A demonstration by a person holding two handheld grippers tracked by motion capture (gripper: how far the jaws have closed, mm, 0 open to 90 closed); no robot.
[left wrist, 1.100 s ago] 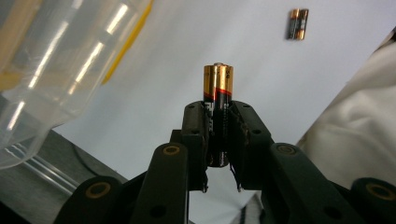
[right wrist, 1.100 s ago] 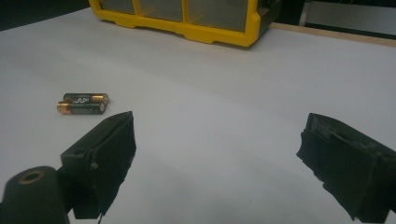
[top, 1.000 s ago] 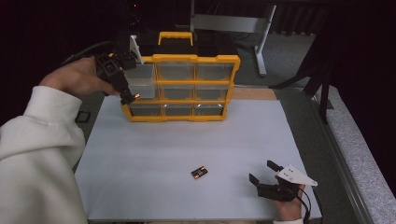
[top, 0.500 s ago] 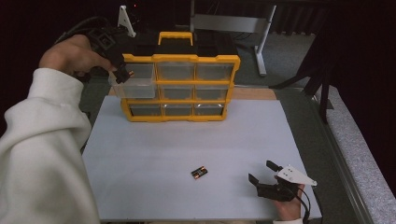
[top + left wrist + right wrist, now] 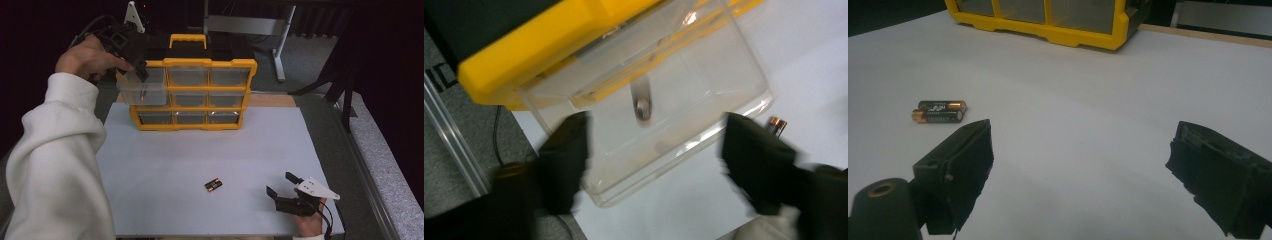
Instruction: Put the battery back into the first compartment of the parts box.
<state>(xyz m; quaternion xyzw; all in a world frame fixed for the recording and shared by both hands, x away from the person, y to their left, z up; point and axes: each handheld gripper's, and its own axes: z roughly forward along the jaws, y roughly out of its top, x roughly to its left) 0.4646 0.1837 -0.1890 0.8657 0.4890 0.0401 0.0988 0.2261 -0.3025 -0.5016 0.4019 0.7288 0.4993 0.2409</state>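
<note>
A yellow organiser [image 5: 200, 90] with clear drawers stands at the back of the white table. Its top-left clear drawer [image 5: 142, 89] is pulled out. My left gripper [image 5: 140, 72] is over that drawer's front; its jaws have just been opening. In the left gripper view they stand wide, blurred, on either side of the drawer [image 5: 649, 100] without pressing it. Two small batteries [image 5: 213, 185] lie side by side on the table. My right gripper [image 5: 280, 183] rests open near the front right, a little right of the batteries [image 5: 939, 111], nothing between its jaws.
The organiser has a yellow carry handle [image 5: 188, 38] on top and its other drawers are pushed in. A white sleeve [image 5: 55, 165] covers the left front of the table [image 5: 200, 150]. A grey ledge [image 5: 385, 165] runs along the right side.
The left hand went from the organiser's left side up and back, and the top-left drawer now sticks out. The left jaws have opened. The right gripper and batteries have not moved.
</note>
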